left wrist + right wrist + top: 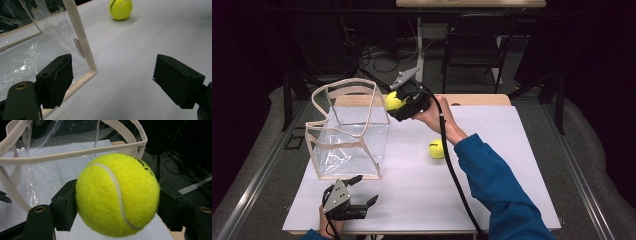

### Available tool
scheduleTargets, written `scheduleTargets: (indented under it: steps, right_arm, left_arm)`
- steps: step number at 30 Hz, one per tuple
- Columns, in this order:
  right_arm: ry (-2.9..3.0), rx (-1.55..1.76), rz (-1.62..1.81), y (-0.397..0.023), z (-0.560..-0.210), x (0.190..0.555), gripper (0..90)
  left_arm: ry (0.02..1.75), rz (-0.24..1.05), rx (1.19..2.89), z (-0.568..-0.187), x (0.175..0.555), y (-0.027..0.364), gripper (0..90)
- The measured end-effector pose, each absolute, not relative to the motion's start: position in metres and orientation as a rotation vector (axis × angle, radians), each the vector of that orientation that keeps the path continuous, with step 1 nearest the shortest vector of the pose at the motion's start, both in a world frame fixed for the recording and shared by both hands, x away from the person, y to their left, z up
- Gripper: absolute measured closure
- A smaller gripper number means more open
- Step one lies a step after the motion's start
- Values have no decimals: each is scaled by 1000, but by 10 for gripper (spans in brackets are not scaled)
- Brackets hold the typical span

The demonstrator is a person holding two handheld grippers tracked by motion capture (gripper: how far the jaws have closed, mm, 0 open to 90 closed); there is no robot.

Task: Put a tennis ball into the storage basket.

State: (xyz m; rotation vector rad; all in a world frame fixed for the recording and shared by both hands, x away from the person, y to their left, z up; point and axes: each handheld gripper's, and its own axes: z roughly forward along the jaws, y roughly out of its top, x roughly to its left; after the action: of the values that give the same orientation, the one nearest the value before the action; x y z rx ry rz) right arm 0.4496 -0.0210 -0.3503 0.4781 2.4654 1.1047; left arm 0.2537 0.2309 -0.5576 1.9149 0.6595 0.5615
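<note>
Two tennis balls, one clear bag, two tongs. Held ball (117,195) clamped between the right tongs (398,103), just beside the clear bag's (347,130) rim; seam and black print plain in the right gripper view. Second ball (436,148) on the white table (492,165), beyond the released left tongs (362,191), bag corner just beside.

Dark print on both tennis balls (120,9) is too blurred to read.

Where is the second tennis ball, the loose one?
The loose tennis ball lies on the white table, right of the clear bag in the high view, below the right gripper and its held ball.
</note>
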Motion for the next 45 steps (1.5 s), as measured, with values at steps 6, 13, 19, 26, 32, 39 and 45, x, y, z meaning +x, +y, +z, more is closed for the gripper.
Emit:
scheduleTargets:
  steps: [6,13,19,26,32,39,45]
  right_arm:
    - [2460,480,1107,-20,-349,450,264]
    - [2456,479,1109,-17,-347,451,265]
    - [2449,474,1114,-14,-347,451,264]
    - [2442,465,1124,-10,-345,450,264]
    - [2436,463,1127,-8,-344,450,264]
    - [2427,457,1130,-6,-342,450,264]
    - [2418,459,1139,-6,-341,450,265]
  left_arm:
    - [657,563,1917,-558,254,231,160]
    - [660,559,1914,-558,254,231,160]
    - [657,563,1914,-557,254,231,160]
    - [661,561,1911,-558,254,231,160]
    - [662,560,1910,-558,254,231,160]
    - [661,561,1910,-558,254,231,160]
    - [661,560,1910,-558,254,232,160]
